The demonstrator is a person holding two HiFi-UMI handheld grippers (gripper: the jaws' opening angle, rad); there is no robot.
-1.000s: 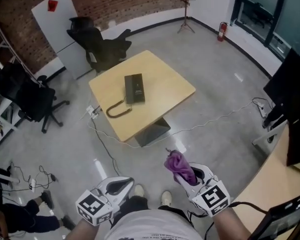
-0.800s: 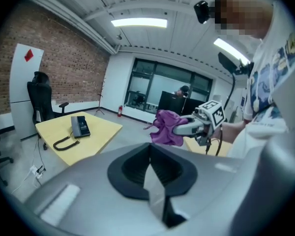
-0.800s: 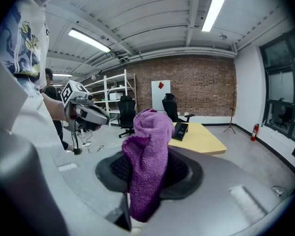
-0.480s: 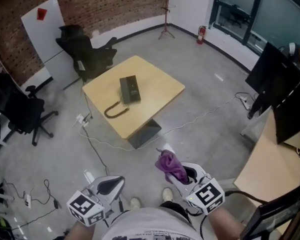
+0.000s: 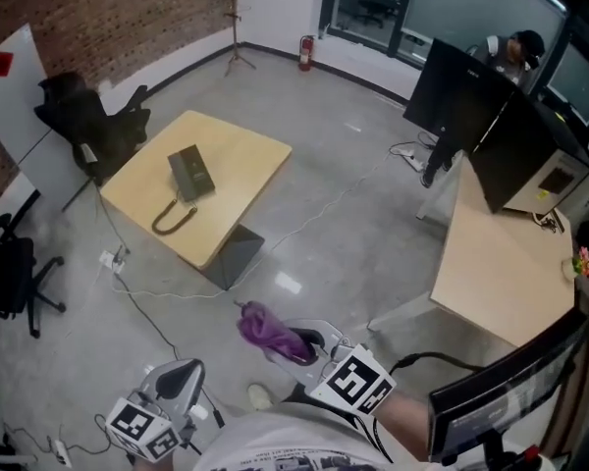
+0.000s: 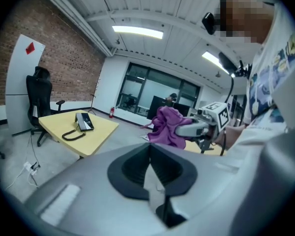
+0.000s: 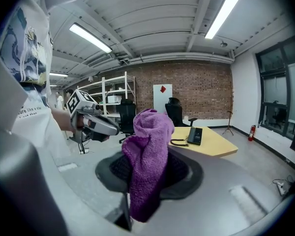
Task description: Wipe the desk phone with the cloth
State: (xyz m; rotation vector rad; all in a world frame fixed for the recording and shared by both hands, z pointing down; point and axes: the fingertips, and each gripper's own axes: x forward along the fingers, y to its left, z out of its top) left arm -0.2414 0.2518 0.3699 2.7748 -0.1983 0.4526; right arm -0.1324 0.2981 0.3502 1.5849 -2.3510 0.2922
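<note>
The black desk phone (image 5: 189, 173) lies on a square yellow table (image 5: 236, 155) far off at the upper left, its handset and coiled cord (image 5: 171, 220) beside it. My right gripper (image 5: 293, 341) is low in the head view, shut on a bunched purple cloth (image 5: 267, 328) that sticks up from the jaws. In the right gripper view the cloth (image 7: 146, 156) fills the jaws, with the phone (image 7: 195, 135) small beyond. My left gripper (image 5: 181, 375) hangs at the lower left, shut and holding nothing. Its own view shows the phone (image 6: 83, 121) far off.
A white cable (image 5: 147, 297) trails over the grey floor from the table. Black office chairs (image 5: 88, 116) and a whiteboard (image 5: 15, 77) stand behind it. A long desk (image 5: 501, 263) with dark monitors (image 5: 461, 91) is at the right, with a person (image 5: 515, 47) beyond.
The head view has swung to the right: the table and phone have slid to the upper left and the long desk has come into view. Both grippers stay low, the cloth still held.
</note>
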